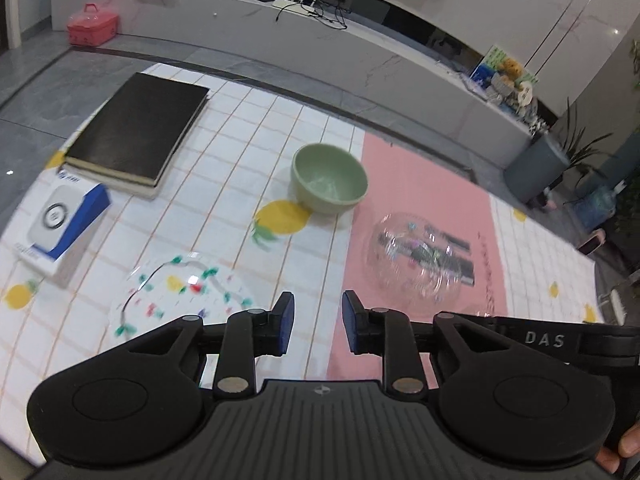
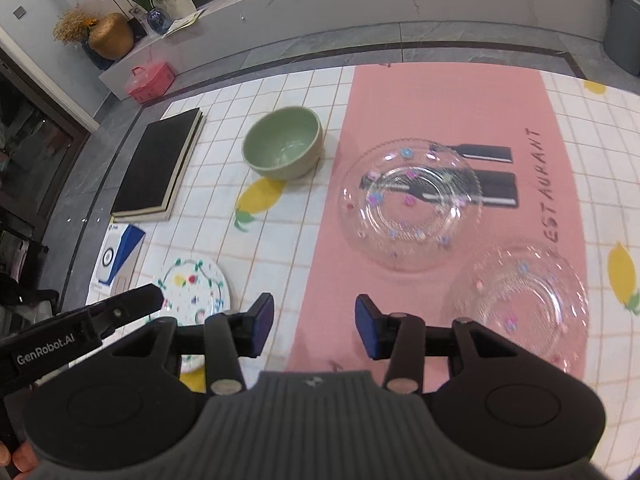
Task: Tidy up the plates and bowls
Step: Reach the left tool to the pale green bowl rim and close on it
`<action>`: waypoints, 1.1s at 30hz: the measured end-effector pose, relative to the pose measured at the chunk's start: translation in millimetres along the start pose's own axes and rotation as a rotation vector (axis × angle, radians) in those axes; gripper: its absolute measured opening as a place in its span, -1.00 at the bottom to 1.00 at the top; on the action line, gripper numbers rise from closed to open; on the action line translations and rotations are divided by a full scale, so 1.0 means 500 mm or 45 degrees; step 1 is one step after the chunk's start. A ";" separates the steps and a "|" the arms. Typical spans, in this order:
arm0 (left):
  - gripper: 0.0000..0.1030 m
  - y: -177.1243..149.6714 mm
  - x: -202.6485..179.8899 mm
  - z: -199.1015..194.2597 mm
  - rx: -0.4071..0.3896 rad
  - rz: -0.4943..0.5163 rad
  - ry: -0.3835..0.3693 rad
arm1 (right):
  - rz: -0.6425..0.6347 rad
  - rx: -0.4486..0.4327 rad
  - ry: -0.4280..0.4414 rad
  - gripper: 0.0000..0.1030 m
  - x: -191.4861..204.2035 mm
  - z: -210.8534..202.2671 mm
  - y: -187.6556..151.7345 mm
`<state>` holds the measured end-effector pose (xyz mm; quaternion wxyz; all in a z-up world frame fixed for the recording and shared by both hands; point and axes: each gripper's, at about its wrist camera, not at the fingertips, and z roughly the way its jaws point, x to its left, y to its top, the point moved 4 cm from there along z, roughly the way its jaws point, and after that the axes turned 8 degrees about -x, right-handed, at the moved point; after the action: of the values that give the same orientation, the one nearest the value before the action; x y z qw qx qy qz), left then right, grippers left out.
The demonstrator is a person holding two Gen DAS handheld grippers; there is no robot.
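A pale green bowl (image 1: 329,178) (image 2: 283,148) stands upright on the checked tablecloth, beside the pink placemat (image 1: 424,184) (image 2: 448,112). On the mat lies a clear glass plate (image 1: 418,258) (image 2: 410,204) with small coloured flowers. A second clear glass plate (image 2: 520,304) sits at the mat's right edge. A white plate with painted leaves (image 1: 180,300) (image 2: 196,290) rests on the cloth at the lower left. My left gripper (image 1: 318,326) hovers open above the cloth with nothing between its blue pads. My right gripper (image 2: 314,326) is also open and empty, over the mat's left edge.
A black book (image 1: 138,130) (image 2: 158,164) and a white and blue box (image 1: 60,226) (image 2: 118,254) lie on the left of the table. Beyond the far table edge are grey floor, a pink case (image 1: 92,26) and a long white ledge (image 1: 248,20).
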<state>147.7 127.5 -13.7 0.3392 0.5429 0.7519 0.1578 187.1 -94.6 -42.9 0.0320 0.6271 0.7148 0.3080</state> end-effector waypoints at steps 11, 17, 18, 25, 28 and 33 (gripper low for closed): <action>-0.23 0.107 0.027 0.127 -0.079 -0.132 -0.097 | 0.132 -0.069 0.018 -0.14 0.000 0.120 0.126; -0.20 0.145 0.016 0.225 -0.034 -0.087 -0.040 | 0.118 -0.052 -0.015 -0.16 0.007 0.198 0.188; -0.20 0.146 0.014 0.240 -0.019 -0.080 -0.026 | 0.113 -0.044 -0.019 -0.18 0.008 0.210 0.193; -0.20 0.143 0.037 0.308 0.024 -0.123 0.048 | 0.132 0.013 -0.025 -0.39 0.003 0.287 0.201; -0.20 0.142 0.040 0.328 0.056 -0.139 0.064 | 0.168 0.036 -0.030 -0.46 -0.002 0.313 0.196; -0.62 0.129 0.043 0.355 0.119 -0.134 0.102 | 0.201 0.043 0.013 -0.60 0.000 0.329 0.186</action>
<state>310.6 147.2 -109.6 0.2911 0.5110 0.7989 0.1262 339.8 -26.6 -131.2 -0.0067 0.6804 0.6684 0.3006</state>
